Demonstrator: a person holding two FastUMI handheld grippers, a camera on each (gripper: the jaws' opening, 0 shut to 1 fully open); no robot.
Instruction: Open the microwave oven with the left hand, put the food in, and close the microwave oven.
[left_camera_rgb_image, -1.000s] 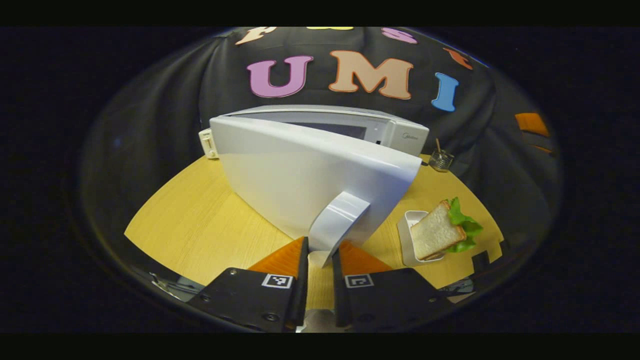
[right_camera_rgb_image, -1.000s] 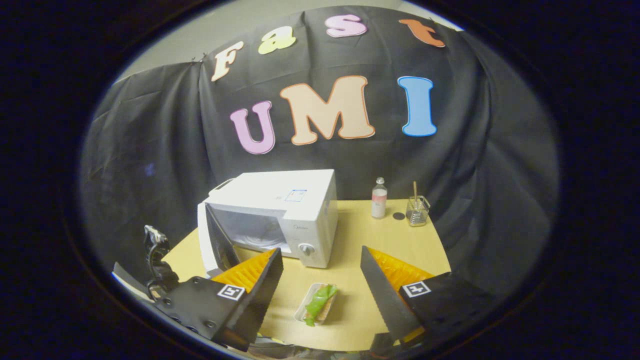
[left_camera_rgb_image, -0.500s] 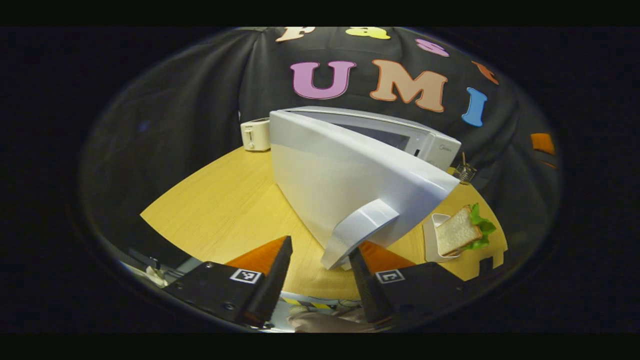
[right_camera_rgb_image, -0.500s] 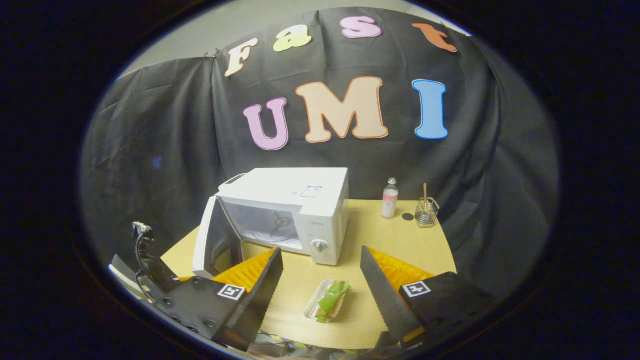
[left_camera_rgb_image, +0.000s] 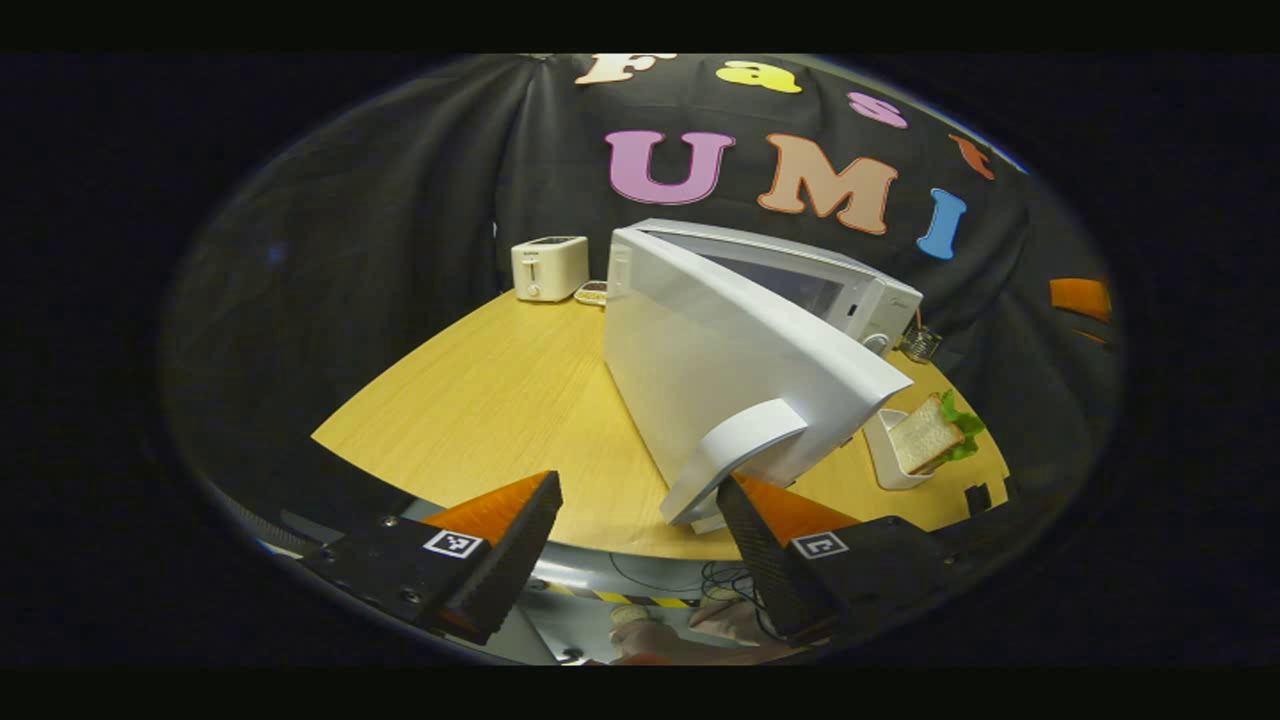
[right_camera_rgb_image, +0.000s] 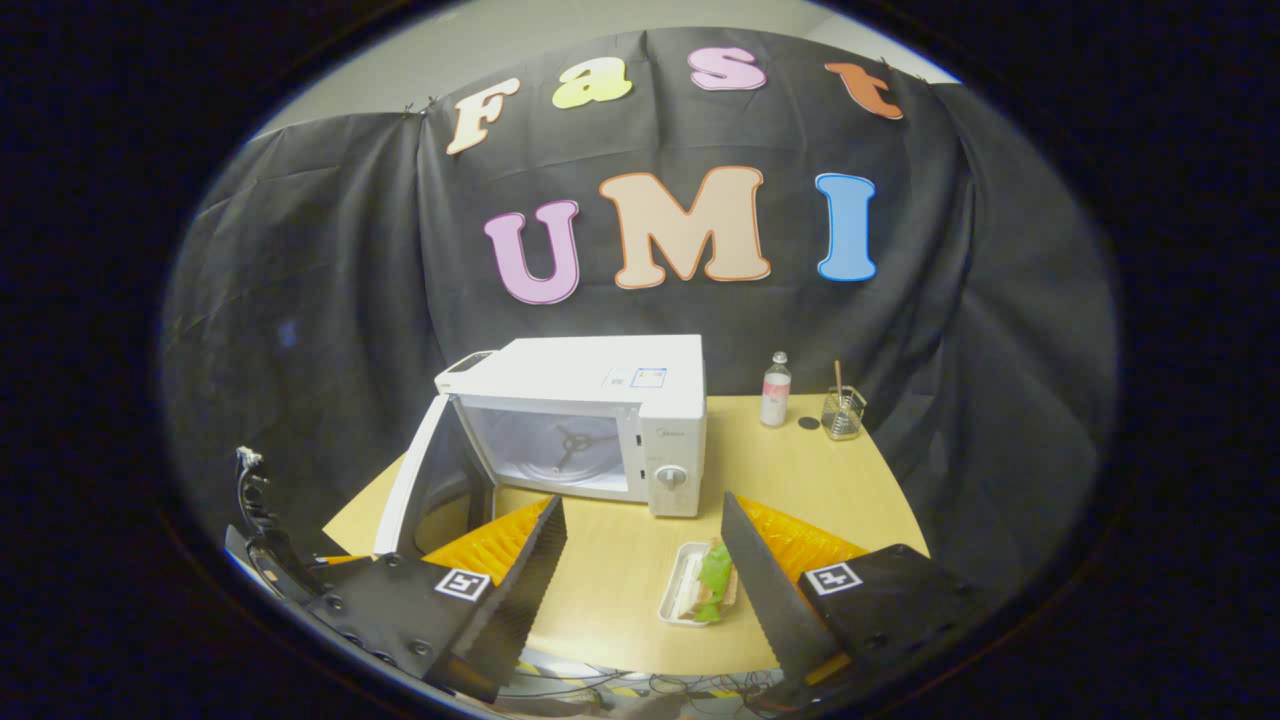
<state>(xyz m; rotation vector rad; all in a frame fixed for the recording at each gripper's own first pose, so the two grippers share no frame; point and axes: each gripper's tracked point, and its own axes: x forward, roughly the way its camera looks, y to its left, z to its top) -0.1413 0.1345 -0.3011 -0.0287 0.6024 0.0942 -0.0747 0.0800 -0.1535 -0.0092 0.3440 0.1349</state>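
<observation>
Microwave oven (right_camera_rgb_image: 600, 420) door (left_camera_rgb_image: 720, 370) stands wide open; left gripper (left_camera_rgb_image: 635, 540) and right gripper (right_camera_rgb_image: 640, 590) both spread apart, sandwich (right_camera_rgb_image: 712, 590) on worktop (left_camera_rgb_image: 500, 400)

The white microwave (right_camera_rgb_image: 590, 420) stands on the surface with its door (right_camera_rgb_image: 415, 490) swung wide to 9 o'clock, baring the cavity and turntable ring (right_camera_rgb_image: 575, 443). The sandwich (right_camera_rgb_image: 712, 585), bread with green lettuce, lies in a white tray (right_camera_rgb_image: 678, 600) at 5 o'clock of the microwave, apart from it.
</observation>
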